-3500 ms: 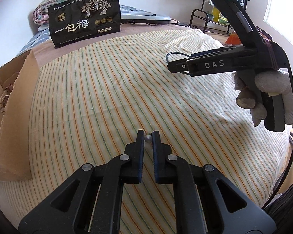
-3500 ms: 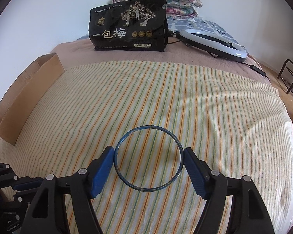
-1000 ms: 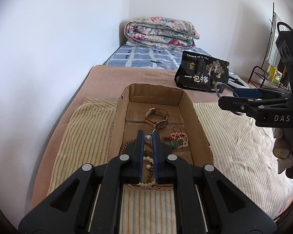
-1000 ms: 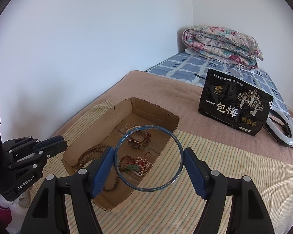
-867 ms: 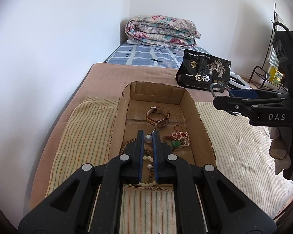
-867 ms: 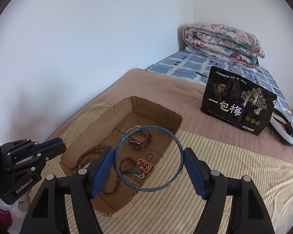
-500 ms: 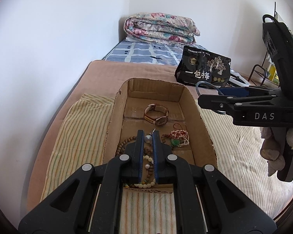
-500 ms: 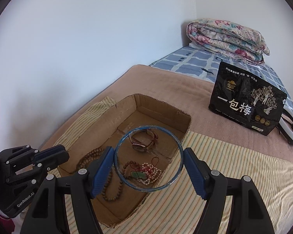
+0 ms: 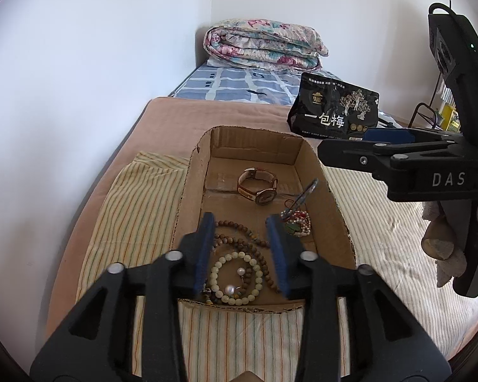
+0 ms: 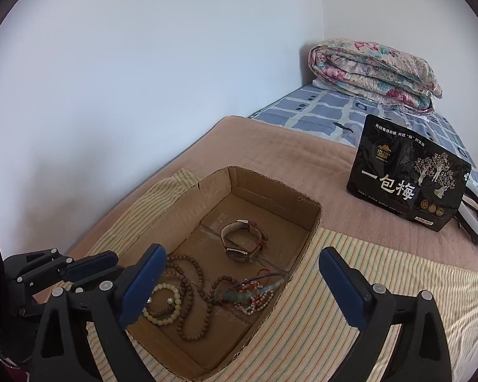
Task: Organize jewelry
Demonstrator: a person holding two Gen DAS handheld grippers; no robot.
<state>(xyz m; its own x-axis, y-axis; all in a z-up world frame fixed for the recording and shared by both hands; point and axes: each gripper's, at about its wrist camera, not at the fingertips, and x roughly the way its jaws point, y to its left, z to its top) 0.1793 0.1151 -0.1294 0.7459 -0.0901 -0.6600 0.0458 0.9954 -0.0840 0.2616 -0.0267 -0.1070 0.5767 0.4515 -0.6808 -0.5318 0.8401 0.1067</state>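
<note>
Left wrist view: the left gripper [image 9: 240,248] has just opened and holds nothing; the pearl earrings [image 9: 234,281] lie directly below in the cardboard box [image 9: 341,222].

Right wrist view: the right gripper [image 10: 242,273] has just spread wide, empty; the blue bangle [image 10: 255,288] lies below, tilted, on the beaded jewelry.

Home bedroom, as I see it. A bed [image 10: 271,146] against plain white walls [image 10: 143,79], a folded floral quilt [image 10: 372,70] on a blue checked sheet [image 10: 328,117], a striped yellow cloth [image 9: 137,203] over a brown blanket [image 10: 264,146]. A black snack pouch [image 10: 408,184] and an open cardboard box [image 10: 264,200] sit on the bed.
</note>
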